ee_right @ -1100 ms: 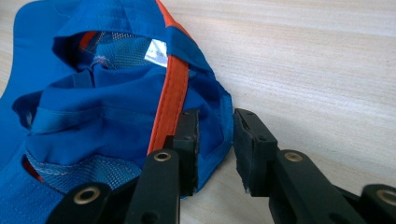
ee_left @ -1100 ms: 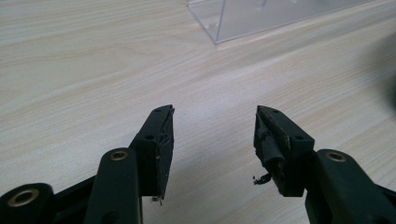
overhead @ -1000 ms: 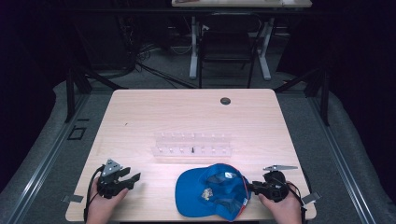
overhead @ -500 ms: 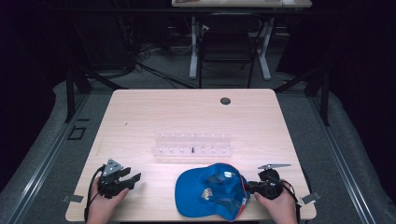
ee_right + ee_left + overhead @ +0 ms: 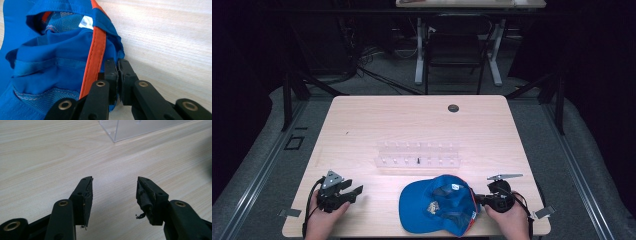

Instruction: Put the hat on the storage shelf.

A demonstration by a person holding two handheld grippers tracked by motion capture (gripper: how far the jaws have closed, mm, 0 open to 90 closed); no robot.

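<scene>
At five o'clock on the desk [image 5: 362, 125], right tool [image 5: 117, 72] clamped tight on the blue cap's [image 5: 437, 205] rim, likely to drag or lift it; at seven o'clock, left tool [image 5: 113, 192] parked wide apart, holding nothing.

Dark room, grey floor [image 5: 257, 165]

A pale wood table [image 5: 412, 125] is lit from above; beyond it a white-legged desk [image 5: 457, 45] and floor cables [image 5: 377, 75].
</scene>
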